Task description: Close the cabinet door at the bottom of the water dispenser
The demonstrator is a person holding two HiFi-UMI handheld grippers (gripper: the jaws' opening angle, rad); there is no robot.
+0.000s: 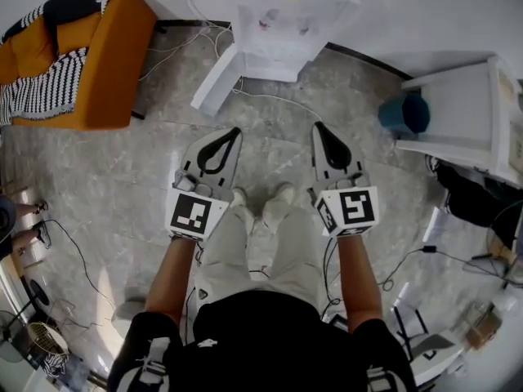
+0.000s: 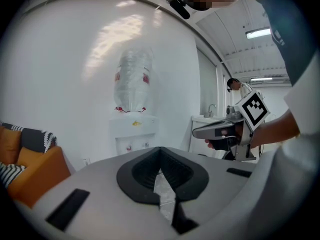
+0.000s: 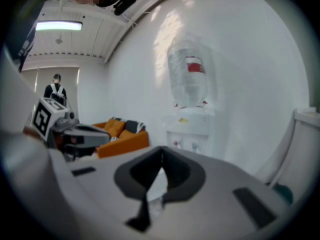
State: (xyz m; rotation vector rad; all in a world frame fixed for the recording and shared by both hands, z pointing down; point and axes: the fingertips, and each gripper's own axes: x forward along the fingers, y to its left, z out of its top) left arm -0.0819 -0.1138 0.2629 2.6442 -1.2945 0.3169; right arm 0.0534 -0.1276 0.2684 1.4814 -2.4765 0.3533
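Note:
The white water dispenser (image 1: pixel 282 23) stands against the far wall with a clear bottle (image 2: pixel 132 81) on top. Its bottom cabinet door (image 1: pixel 214 80) hangs open, swung out to the left over the floor. My left gripper (image 1: pixel 235 131) and right gripper (image 1: pixel 319 126) are held side by side in front of the person's legs, both pointing at the dispenser and well short of it. Both are shut with nothing between the jaws. In the left gripper view the dispenser (image 2: pixel 134 129) shows above my shut jaw tips (image 2: pixel 160 149); the door is hidden behind the gripper body. The right gripper view shows the same (image 3: pixel 189 126).
An orange sofa (image 1: pixel 73 55) with a striped blanket sits at the left. A white table (image 1: pixel 466 113) with a blue-green container (image 1: pixel 404 113) beside it stands at the right. Cables (image 1: pixel 270 98) trail across the marble floor by the dispenser. Another person (image 3: pixel 55 89) stands far off.

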